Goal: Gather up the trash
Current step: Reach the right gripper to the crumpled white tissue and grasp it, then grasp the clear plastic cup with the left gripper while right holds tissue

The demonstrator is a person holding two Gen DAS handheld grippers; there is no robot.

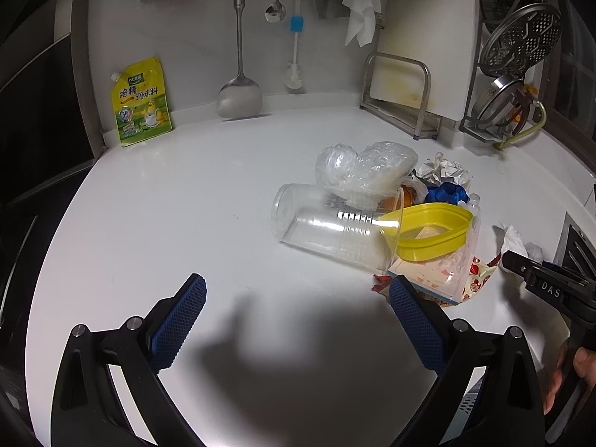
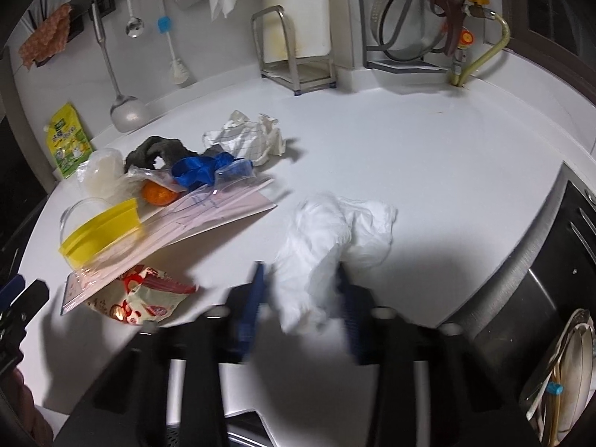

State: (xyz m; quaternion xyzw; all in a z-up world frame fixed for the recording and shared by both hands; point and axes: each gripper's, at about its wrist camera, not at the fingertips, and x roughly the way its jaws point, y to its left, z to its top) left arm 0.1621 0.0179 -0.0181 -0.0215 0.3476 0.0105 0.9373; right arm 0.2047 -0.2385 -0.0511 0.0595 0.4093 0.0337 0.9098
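A pile of trash lies on the white counter (image 1: 167, 216). In the left wrist view it has a clear plastic cup (image 1: 327, 231) on its side, a yellow tub (image 1: 428, 231), a crumpled clear bag (image 1: 365, 171), crumpled paper (image 1: 443, 169) and a red-and-white snack wrapper (image 1: 476, 279). My left gripper (image 1: 298, 294) is open and empty, just in front of the cup. My right gripper (image 2: 301, 279) is closed around a white crumpled tissue (image 2: 327, 238) that rests on the counter (image 2: 428, 149); it shows blurred. The pile (image 2: 167, 201) lies to its left.
A yellow seasoning pouch (image 1: 143, 102) leans on the back wall. A spatula (image 1: 238, 93) and brush (image 1: 296, 56) hang there. A cutting-board rack (image 1: 402, 93) and a dish rack (image 1: 517, 74) stand at the back right. A sink (image 2: 551, 279) lies at the right.
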